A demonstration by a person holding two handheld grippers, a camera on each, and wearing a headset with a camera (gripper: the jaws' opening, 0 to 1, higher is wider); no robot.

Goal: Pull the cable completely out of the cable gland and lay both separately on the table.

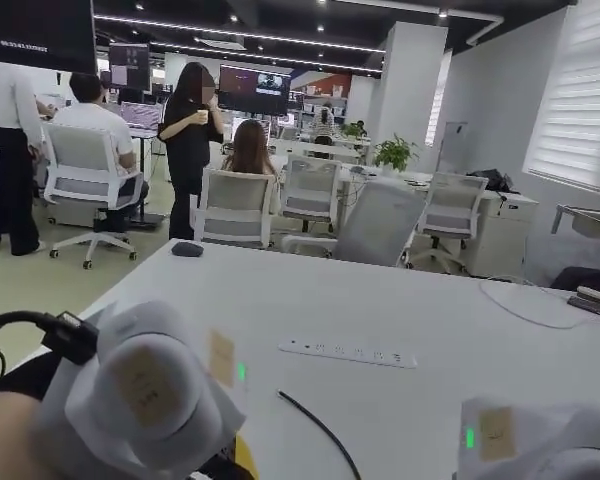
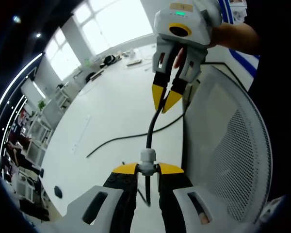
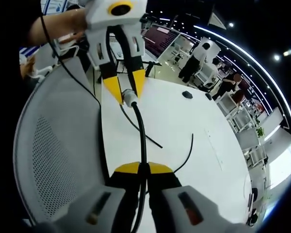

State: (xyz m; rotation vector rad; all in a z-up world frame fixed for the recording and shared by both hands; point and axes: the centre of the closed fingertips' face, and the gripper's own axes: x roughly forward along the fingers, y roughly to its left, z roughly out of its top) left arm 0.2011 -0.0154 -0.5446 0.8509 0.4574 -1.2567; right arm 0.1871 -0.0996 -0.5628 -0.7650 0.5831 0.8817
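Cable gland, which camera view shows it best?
The left gripper view: the cable gland sits close and sharp, clamped by the left gripper, with the cable running out. The right gripper view shows it smaller, farther off, between that gripper's yellow tips. The head view looks over the grippers' backs toward the table, no help.

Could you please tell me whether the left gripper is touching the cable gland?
Touching. In the left gripper view, the left gripper clamps the cable gland between its yellow jaw tips, with no gap on either side.

Bright, even daylight from the window blinds [image 1: 580, 90] at two o'clock; ceiling light strips [image 1: 240, 36] glare; fisheye edges curve.
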